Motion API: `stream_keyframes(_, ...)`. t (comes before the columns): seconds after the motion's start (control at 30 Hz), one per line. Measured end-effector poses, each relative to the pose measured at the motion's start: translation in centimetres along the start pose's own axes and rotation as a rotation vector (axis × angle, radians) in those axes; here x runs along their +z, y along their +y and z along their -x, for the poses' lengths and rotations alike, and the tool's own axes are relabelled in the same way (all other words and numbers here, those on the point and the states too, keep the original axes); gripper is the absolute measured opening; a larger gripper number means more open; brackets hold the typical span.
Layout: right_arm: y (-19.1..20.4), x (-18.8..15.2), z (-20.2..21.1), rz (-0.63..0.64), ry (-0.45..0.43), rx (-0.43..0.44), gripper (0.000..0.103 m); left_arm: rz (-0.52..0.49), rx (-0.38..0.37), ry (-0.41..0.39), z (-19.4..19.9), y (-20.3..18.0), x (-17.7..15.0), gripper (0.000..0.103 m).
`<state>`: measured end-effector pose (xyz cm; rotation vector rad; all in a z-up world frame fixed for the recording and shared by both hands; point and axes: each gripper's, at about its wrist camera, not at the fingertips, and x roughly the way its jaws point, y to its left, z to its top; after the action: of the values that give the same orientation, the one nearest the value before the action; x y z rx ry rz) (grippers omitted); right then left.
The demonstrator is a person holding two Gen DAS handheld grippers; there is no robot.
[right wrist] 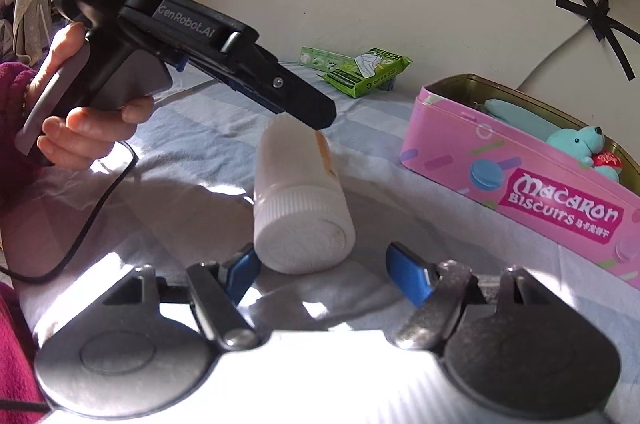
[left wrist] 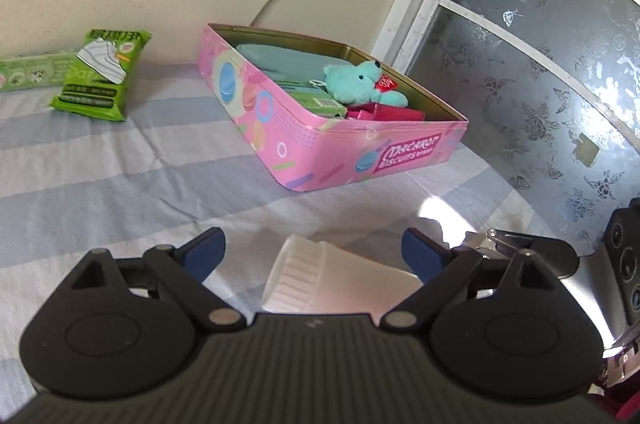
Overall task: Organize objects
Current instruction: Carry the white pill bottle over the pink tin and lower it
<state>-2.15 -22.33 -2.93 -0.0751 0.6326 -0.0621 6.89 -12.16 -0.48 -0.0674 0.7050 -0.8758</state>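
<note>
A white plastic bottle (right wrist: 298,200) with a ribbed cap lies on its side on the striped cloth; it also shows in the left wrist view (left wrist: 320,280). My left gripper (left wrist: 314,252) is open, its blue fingers either side of the bottle's body; in the right wrist view the left gripper (right wrist: 316,116) hangs just above the bottle's far end. My right gripper (right wrist: 320,266) is open with the cap end between its blue fingertips (right wrist: 408,270). An open pink biscuit tin (left wrist: 344,148) holds a teal teddy bear (left wrist: 360,82), a teal pouch and small boxes; the tin also shows in the right wrist view (right wrist: 520,192).
A green wipes packet (left wrist: 102,74) and a green box (left wrist: 28,70) lie by the wall at the far left; the packet shows again (right wrist: 368,72). A patterned glass door (left wrist: 540,64) stands on the right. A cable (right wrist: 100,208) trails over the cloth.
</note>
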Motion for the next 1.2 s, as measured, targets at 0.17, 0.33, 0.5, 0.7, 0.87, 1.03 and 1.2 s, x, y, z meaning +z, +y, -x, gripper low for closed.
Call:
stream_keyframes(0.17, -0.1, -0.2, -0.3, -0.036, -0.015, 0.065, 0.055, 0.013, -0.053, 0.052, -0.9, -0.6, -0.6, 0.078)
stream_keyframes(0.33, 0.0, 0.5, 0.2, -0.001, -0.073, 0.04, 0.051, -0.04, -0.002, 0.013, 0.1, -2.3, 0.8, 0.077)
stream_keyframes(0.5, -1.7, 2.5, 1.5, 0.004, -0.182, -0.026, 0.051, -0.123, 0.016, -0.078, 0.5, -4.3, 4.7, 0.077)
stream_keyframes(0.7, -4.9, 4.9, 1.0, -0.016, -0.261, -0.162, 0.051, -0.206, 0.036, -0.127, -2.6, -6.2, 10.1, 0.077)
stream_keyframes(0.87, -8.7, 6.2, -0.8, -0.088, -0.278, -0.223, 0.051, -0.233, 0.064, -0.133, -6.7, -6.4, 13.6, 0.078)
stream_keyframes(1.03, -11.2, 6.4, -4.3, -0.13, -0.279, -0.296, 0.054, -0.163, 0.185, -0.082, -11.2, -5.3, 15.3, 0.089)
stream_keyframes(1.2, -13.6, 5.3, -5.4, -0.253, -0.285, -0.29, 0.06, -0.156, 0.315, -0.093, -11.9, -5.0, 14.1, 0.089)
